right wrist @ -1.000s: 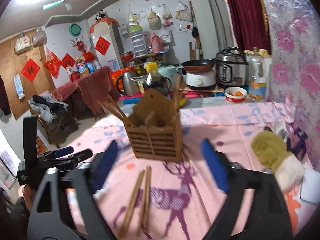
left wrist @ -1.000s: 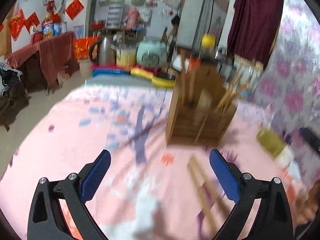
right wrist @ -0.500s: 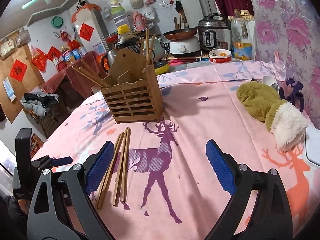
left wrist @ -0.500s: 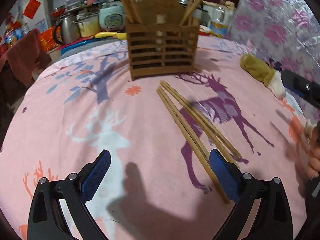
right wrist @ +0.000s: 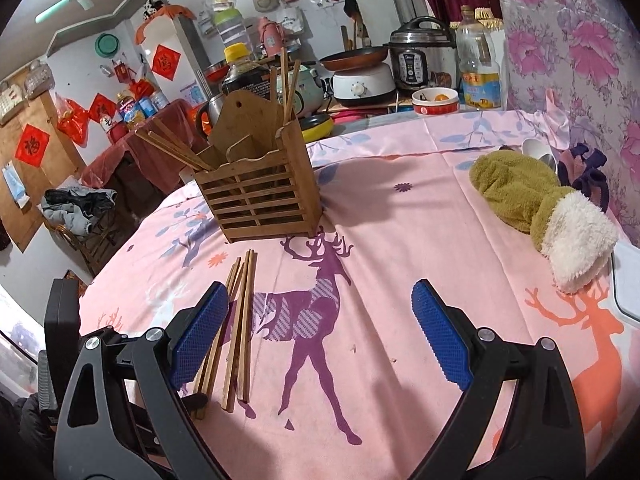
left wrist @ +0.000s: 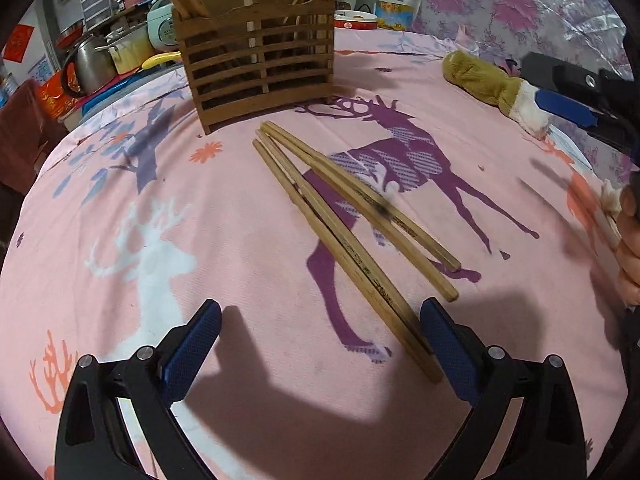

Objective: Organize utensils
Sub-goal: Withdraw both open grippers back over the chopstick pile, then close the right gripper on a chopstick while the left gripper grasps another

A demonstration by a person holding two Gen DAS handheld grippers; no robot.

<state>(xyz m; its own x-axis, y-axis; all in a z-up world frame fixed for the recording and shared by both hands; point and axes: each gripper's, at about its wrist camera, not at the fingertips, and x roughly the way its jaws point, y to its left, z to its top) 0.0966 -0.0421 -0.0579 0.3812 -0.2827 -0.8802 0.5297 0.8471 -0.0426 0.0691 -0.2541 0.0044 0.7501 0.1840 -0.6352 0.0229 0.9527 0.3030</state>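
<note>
Beside the hand-held gripper (left wrist: 320, 346), loose chopsticks (left wrist: 352, 220).

You had a pink tablecloth (left wrist: 224, 216) printed with purple, white and orange deer. Your chopsticks (left wrist: 344, 216) were tan wood; the mitten (right wrist: 532, 204) olive and white.

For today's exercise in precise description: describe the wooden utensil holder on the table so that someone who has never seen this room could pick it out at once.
Start at the round table with the pink deer-print cloth. Towards its far side stands the slatted wooden holder, just beyond the loose chopsticks lying flat on the cloth. It is the only upright box on the cloth, with a tall pointed backboard and chopsticks sticking out of its top.
</note>
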